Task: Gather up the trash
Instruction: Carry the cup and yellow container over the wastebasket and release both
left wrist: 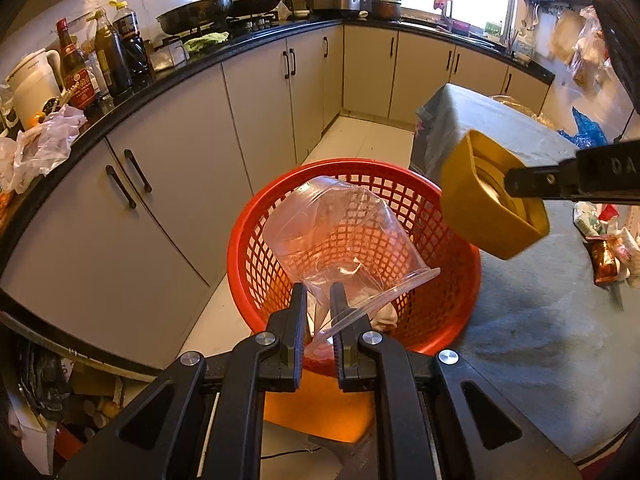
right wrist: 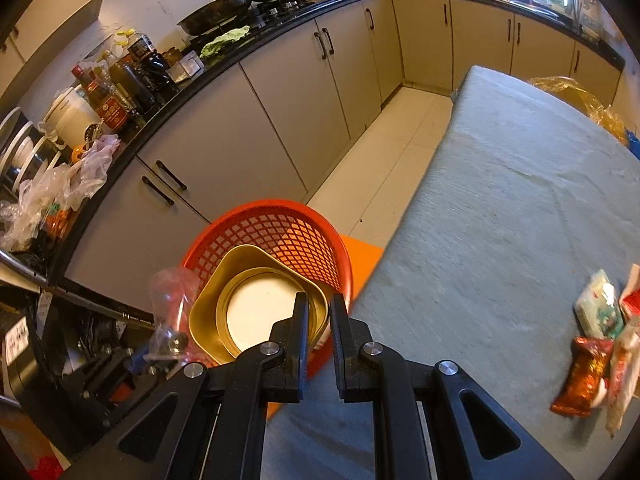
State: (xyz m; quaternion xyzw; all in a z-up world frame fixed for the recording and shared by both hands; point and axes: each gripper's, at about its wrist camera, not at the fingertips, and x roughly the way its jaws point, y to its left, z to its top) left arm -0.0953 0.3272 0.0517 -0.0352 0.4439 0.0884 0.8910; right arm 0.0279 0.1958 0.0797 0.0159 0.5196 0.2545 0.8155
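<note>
The left claw (left wrist: 318, 300) grips a clear cup (left wrist: 336, 236) over the red basket (left wrist: 436, 312). The right claw (right wrist: 320, 312) pinches a gold bowl (right wrist: 256, 304) (tilted) above the basket too.

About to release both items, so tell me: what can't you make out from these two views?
- Red basket contents: left wrist view, mostly hidden behind the clear plastic cup.
- Wrappers on the table: right wrist view, snack packet blurred, others cut by the edge.
- Gold container: its underside faces away in the right wrist view.
</note>
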